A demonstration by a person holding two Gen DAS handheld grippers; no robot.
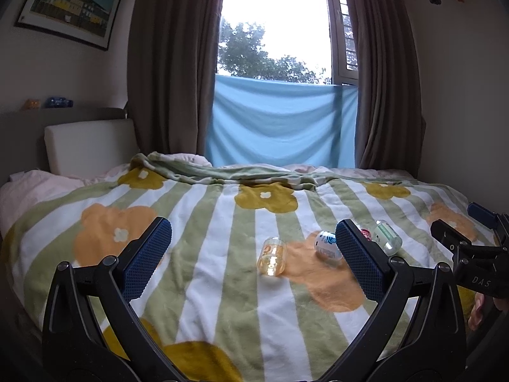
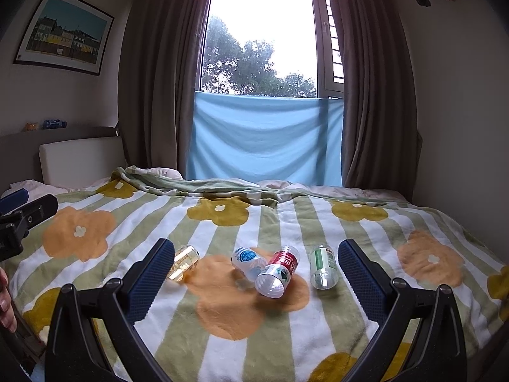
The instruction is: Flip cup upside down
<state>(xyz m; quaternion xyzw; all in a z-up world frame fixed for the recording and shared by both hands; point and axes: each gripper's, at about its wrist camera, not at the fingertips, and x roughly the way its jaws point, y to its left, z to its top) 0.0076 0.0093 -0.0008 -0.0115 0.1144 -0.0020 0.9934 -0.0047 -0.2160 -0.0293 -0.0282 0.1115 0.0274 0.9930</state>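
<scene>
Several small clear cups lie on their sides on the flowered blanket (image 2: 222,312). In the right wrist view, from left to right, they are a yellow-tinted cup (image 2: 184,262), a blue-label cup (image 2: 248,262), a red-label cup (image 2: 278,273) leaning on the blue one, and a green-label cup (image 2: 323,270). My right gripper (image 2: 256,245) is open above and short of them, holding nothing. My left gripper (image 1: 253,224) is also open and empty. The yellow cup (image 1: 272,256) and blue-label cup (image 1: 327,245) lie ahead of it, and its right finger partly hides the red-label cup (image 1: 364,232).
The bed's blanket runs back to a folded ridge (image 2: 206,187) below a window with a blue cloth (image 2: 264,137) and brown curtains. A white headboard cushion (image 2: 79,159) stands at the left. The other gripper (image 1: 461,226) and a hand (image 1: 477,312) show at the right edge.
</scene>
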